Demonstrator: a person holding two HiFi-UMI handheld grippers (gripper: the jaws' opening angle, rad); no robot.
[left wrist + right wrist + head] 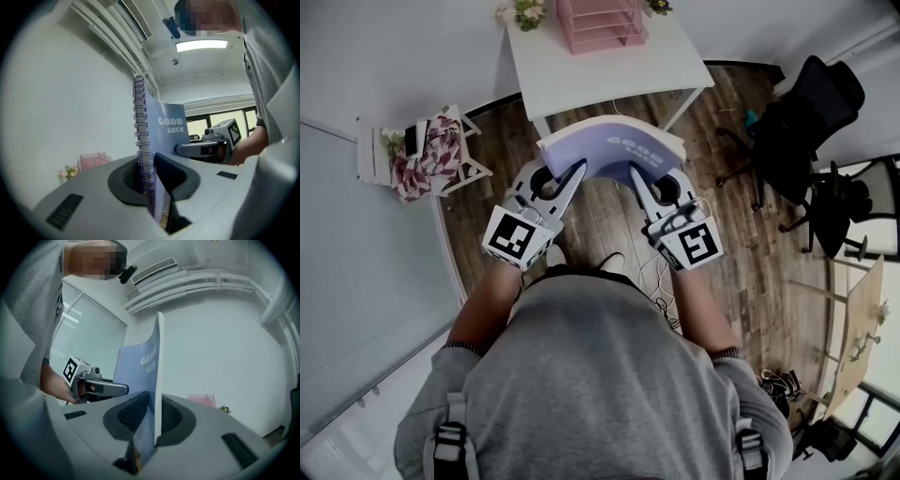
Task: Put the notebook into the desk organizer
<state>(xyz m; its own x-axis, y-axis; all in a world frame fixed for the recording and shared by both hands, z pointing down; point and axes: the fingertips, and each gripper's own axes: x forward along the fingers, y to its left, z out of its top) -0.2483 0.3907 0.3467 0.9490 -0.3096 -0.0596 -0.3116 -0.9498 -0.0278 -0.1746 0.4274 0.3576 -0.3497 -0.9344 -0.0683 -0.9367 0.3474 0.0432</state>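
Blue notebook (614,150) looks mid-carry, pinched between left tongs (579,170) and right tongs (634,170). Next, it needs slotting into the pink desk organizer (600,23) ahead.

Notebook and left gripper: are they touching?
Touching. The left gripper view shows the left gripper with its jaws clamped on the notebook at the spiral binding.

count: 1 notebook (614,150), 2 grippers: left gripper (575,172) + right gripper (636,174), 1 pink organizer (600,23), 1 white table (600,80), 2 flower bunches (525,13)

Wooden floor (741,272), white table (581,80), black office chair (811,108), white wall (56,93), bright ceiling light (201,45).
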